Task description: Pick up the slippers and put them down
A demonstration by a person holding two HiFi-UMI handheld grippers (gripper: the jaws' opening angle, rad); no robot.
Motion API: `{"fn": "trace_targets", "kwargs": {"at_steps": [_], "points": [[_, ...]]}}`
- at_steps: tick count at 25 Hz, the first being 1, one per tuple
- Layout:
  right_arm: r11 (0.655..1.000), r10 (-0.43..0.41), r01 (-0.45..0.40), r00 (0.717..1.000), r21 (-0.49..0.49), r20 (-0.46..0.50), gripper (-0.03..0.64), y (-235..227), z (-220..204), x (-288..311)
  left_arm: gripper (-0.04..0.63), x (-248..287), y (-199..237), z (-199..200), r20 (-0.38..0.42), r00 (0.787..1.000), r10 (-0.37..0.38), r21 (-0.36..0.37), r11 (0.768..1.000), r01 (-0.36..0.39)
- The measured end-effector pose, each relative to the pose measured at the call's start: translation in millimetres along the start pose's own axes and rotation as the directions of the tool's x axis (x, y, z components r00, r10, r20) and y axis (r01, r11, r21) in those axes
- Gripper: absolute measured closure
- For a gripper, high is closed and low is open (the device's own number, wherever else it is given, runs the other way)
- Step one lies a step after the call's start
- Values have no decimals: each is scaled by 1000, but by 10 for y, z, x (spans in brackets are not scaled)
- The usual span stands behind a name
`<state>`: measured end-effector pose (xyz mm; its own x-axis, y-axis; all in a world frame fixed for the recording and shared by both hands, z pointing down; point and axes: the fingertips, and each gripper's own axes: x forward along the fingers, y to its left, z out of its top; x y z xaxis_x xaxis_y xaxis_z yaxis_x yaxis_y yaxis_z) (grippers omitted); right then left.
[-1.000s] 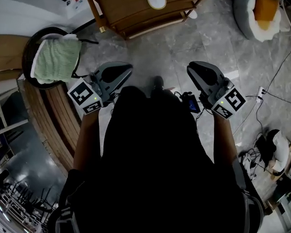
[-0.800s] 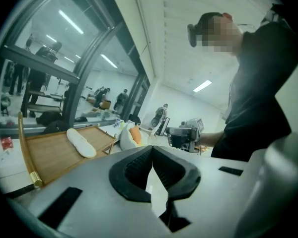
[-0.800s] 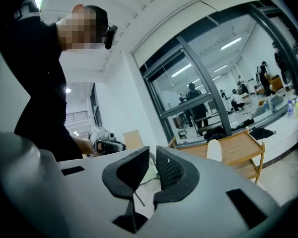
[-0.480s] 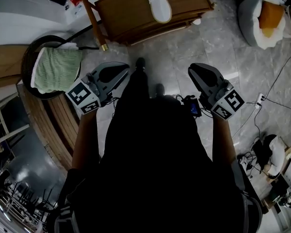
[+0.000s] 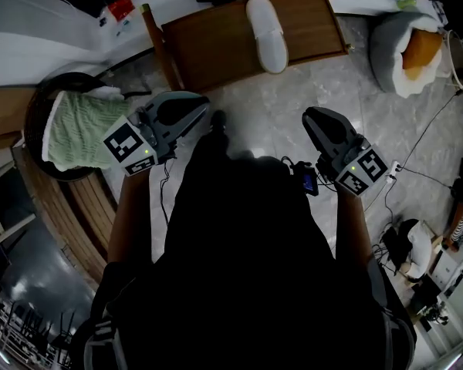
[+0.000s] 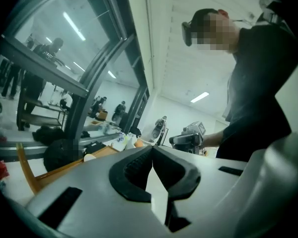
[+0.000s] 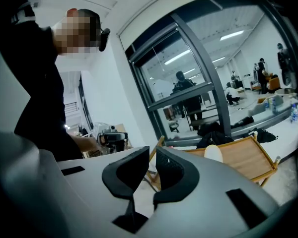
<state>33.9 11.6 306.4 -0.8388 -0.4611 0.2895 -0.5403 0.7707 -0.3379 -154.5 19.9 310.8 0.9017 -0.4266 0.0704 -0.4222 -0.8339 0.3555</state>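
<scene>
- Hovering above the grey floor [image 5: 293, 99], the left tool [image 5: 203, 108] and the right tool [image 5: 309, 119] are both hanging short of the wooden worktop [image 5: 208, 48], well apart from each other.
- One white slipper [image 5: 266, 23] is lying lengthwise near the middle of that worktop, touching neither tool. No second slipper is showing in any view.
- The left tool is sitting with its jaws pressed together at the tips and is carrying nothing. The right tool is showing only a thin slit between its jaws, also with nothing in it.
- The step in hand is looking like the reach for the slipper, so the task is barely beginning.
- Doing this well is calling for the chosen tool to be spreading its jaws wide before it is arriving, since closed jaws would only be shoving the soft slipper along the wood.
- The right tool is looking slightly better lined up with the slipper.
- The tool should be tipping down over the worktop's near edge and closing across the slipper's narrow width, not along its length.
- The left tool is hanging just beside a green towel [image 5: 77, 126] in a dark basket [image 5: 37, 102], so it is wanting a path clear of both.
</scene>
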Motion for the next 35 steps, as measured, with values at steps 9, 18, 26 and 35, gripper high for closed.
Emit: {"fn": "trace_targets", "kwargs": {"at_steps": [9,18,26,35], "points": [[995,-25,27,1000,92,-19,566,-286,-47,85,583,235,212,-21,-3,998,-55,-61,997,55],[966,51,-69,996,250,80,565,-817,-133,162,583,617,341,-216,-46,999,30,-142,989,-36],[931,90,-131,987,340,135,565,-1234,-402,444,583,1012,421,-738,-131,991,-8,-189,982,-17],[860,66,-145,982,489,175,561,-1673,-937,609,583,1313,971,-1129,-55,970,236,-201,949,-243]]}}
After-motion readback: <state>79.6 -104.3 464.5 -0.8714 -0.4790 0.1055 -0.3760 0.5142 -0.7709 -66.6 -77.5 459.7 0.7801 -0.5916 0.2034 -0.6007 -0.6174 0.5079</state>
